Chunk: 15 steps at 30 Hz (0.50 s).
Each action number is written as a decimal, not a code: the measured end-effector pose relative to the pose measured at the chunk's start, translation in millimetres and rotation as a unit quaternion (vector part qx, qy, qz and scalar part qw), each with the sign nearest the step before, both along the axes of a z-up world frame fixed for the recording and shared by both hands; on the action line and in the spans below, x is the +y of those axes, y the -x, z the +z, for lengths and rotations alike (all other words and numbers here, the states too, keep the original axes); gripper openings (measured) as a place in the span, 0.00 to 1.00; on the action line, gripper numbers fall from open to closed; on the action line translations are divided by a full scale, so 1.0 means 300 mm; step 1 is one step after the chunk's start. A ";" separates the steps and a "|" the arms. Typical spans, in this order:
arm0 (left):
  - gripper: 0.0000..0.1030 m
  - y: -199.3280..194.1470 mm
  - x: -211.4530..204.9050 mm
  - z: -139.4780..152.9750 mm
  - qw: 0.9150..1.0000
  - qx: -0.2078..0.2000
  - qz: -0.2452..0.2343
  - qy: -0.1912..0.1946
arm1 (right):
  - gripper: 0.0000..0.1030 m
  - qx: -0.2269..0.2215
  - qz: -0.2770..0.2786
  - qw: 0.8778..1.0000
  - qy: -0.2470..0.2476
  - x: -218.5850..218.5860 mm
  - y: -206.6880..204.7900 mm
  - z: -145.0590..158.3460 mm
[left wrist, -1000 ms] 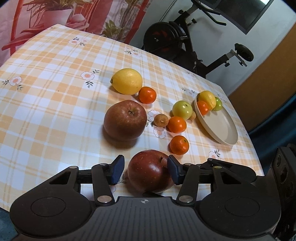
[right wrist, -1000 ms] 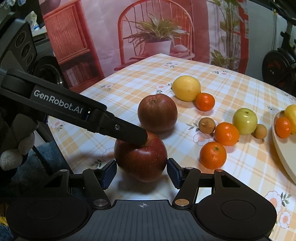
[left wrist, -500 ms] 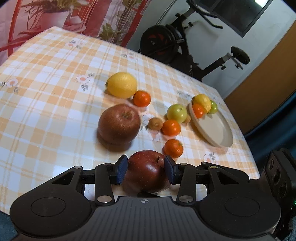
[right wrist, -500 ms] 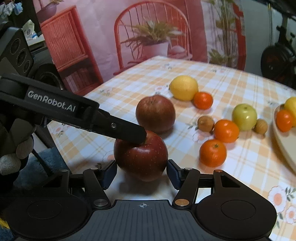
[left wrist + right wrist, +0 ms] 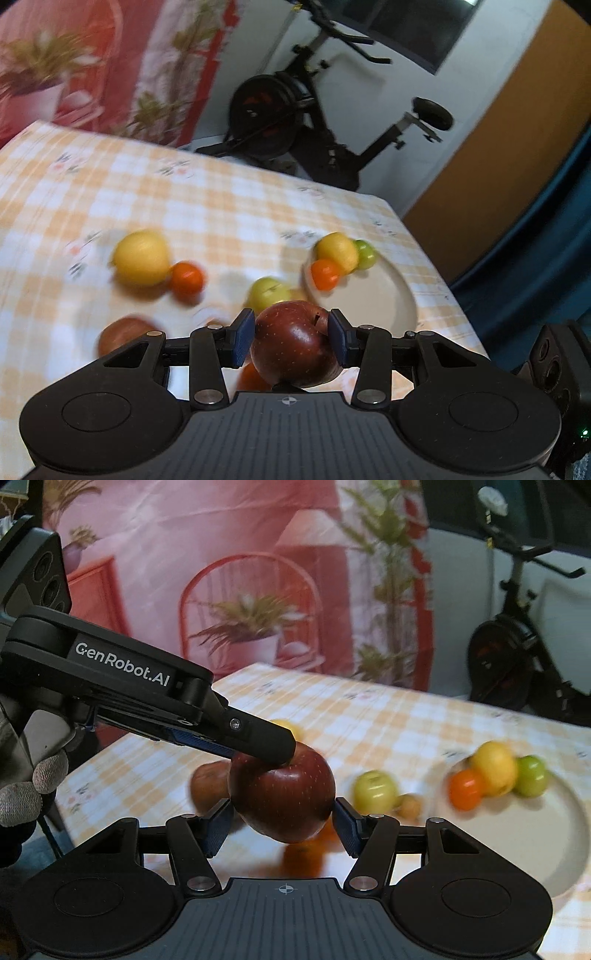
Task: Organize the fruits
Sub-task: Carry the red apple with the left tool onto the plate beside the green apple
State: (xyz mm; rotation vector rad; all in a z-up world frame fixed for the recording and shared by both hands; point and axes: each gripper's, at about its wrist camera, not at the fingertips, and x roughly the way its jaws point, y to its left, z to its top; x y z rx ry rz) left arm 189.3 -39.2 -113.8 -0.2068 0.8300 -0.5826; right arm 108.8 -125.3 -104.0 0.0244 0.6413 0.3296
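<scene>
Right wrist view shows the cream plate ahead; our left gripper and right gripper both clamp the red apple, lifted above the tablecloth. We keep even pressure and carry it slowly toward the plate.

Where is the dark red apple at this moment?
The dark red apple is lifted above the checked tablecloth, gripped between the pads of the left tool and the right tool, just before the cream plate.
</scene>
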 end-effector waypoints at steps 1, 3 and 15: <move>0.45 -0.008 -0.031 0.008 1.000 -0.004 -0.008 -0.002 | 0.53 -0.003 -0.006 1.000 0.001 -0.027 -0.003 0.007; 0.45 -0.023 -0.102 0.022 1.000 -0.011 -0.023 -0.007 | 0.53 -0.010 -0.017 1.000 0.005 -0.085 -0.008 0.021; 0.45 -0.196 -0.503 -0.042 0.995 0.010 -0.093 -0.018 | 0.54 -0.009 -0.084 0.996 0.030 -0.459 -0.060 -0.003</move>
